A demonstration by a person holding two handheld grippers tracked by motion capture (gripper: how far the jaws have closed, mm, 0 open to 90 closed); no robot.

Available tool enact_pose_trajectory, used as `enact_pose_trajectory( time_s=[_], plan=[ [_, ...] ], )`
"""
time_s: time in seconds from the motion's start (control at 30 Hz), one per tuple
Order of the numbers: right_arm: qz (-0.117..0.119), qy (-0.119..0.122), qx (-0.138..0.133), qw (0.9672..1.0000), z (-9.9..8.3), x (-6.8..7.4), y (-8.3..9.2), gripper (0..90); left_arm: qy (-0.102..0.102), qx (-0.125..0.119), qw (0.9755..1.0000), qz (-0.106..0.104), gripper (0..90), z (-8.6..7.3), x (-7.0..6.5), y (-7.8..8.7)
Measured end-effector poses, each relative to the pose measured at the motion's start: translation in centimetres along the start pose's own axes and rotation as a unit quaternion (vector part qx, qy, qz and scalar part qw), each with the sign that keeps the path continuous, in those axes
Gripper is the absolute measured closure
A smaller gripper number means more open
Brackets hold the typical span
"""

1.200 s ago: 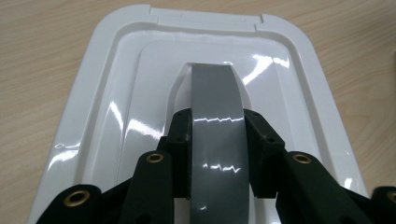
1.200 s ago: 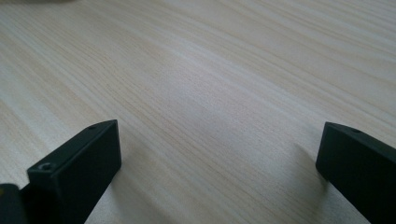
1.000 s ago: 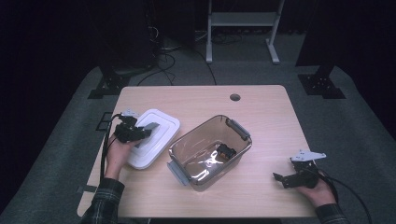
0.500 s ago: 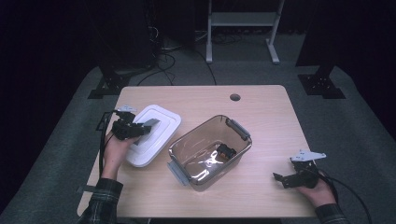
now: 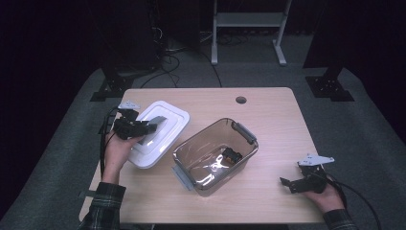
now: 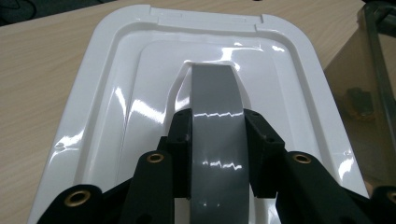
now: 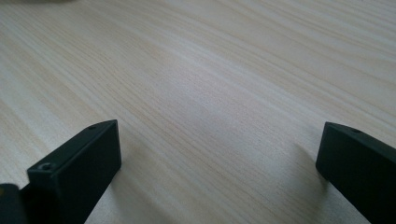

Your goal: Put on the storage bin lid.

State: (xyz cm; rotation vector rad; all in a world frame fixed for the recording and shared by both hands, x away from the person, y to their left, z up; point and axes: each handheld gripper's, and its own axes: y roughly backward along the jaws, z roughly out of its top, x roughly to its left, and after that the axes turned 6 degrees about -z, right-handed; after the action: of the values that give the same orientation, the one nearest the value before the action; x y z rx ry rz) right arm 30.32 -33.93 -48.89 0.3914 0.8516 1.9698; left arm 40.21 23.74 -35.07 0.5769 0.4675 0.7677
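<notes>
Left gripper (image 6: 215, 154) pinches grey handle (image 6: 215, 116) of white lid (image 5: 158, 134), probably squarely; lift level; right gripper (image 7: 217, 154) spread over counter (image 7: 210, 70).

- A wooden table (image 5: 273, 120) with a round hole (image 5: 241, 100) stood on grey carpet (image 5: 364, 129).
- Cables (image 5: 167, 52) and a white stand (image 5: 245, 21) lay beyond.
</notes>
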Motion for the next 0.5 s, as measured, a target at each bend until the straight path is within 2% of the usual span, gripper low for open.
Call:
enact_pose_trajectory(
  time_s=[0.27,0.5],
  plan=[
    [0.0,0.0,0.0,1.0,0.0,0.0,0.0,0.0,-0.005,-0.006,0.9999,-0.008,66.5,0.9,-1.1,0.7],
    [0.0,0.0,0.0,1.0,0.0,0.0,0.0,0.0,-0.019,-0.002,0.9996,-0.02,66.5,1.7,-2.6,0.8]
  ],
)
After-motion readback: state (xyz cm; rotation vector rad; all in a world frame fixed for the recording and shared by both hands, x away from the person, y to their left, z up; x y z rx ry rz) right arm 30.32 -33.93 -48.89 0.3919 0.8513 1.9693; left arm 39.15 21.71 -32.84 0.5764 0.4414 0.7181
